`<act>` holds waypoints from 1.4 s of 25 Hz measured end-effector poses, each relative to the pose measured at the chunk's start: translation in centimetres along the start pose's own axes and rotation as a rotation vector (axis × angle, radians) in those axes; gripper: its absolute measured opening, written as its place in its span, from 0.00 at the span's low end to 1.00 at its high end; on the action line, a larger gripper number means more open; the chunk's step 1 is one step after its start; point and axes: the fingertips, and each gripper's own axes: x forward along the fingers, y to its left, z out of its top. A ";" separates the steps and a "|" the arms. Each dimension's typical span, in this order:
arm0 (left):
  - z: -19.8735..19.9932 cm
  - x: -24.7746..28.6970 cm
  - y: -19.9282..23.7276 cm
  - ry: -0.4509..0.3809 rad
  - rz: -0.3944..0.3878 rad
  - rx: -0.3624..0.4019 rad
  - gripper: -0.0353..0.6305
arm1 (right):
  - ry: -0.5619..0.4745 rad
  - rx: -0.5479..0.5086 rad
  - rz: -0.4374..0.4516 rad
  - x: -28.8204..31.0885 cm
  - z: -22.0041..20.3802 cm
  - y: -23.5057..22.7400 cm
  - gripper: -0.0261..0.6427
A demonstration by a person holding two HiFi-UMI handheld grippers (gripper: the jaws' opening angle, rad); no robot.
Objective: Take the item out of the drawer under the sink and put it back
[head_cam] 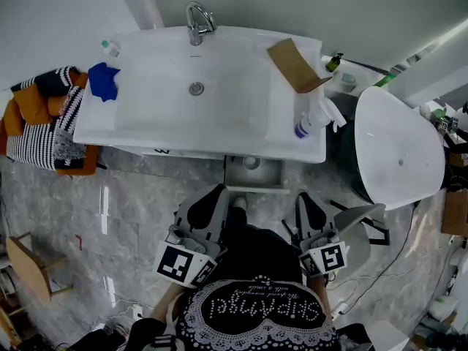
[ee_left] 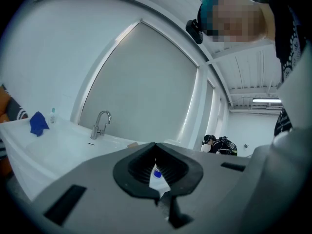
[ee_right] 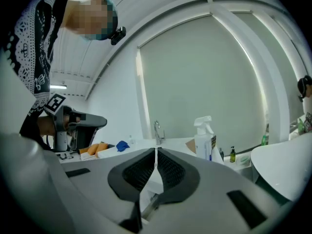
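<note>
The white sink [head_cam: 153, 115] with its faucet [head_cam: 197, 22] lies ahead of me. Below its front edge a grey drawer [head_cam: 274, 174] stands pulled out, and a small round pale thing [head_cam: 251, 162] shows in it. Both grippers hang in front of the drawer, apart from it. The left gripper [head_cam: 218, 193] is shut and empty; in its own view the jaws [ee_left: 156, 145] meet at the tips. My right gripper [head_cam: 302, 197] is likewise shut with nothing held, its jaws [ee_right: 156, 151] closed in the right gripper view.
A blue cloth [head_cam: 104, 80], a brown cardboard piece [head_cam: 294, 64] and a spray bottle [head_cam: 313, 118] sit on the sink top. A white oval basin [head_cam: 398, 148] stands at the right. Striped and orange fabric [head_cam: 44, 119] lies at the left. Another person [ee_left: 219, 144] is far off.
</note>
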 end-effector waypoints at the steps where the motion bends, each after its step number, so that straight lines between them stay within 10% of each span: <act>1: -0.1 0.0 -0.3 0.003 -0.002 0.004 0.06 | -0.020 0.001 0.003 -0.3 0.3 -0.1 0.07; 35: -1.2 0.2 -1.6 0.043 -0.055 0.085 0.06 | 0.049 -0.076 0.002 -0.8 -0.1 1.6 0.07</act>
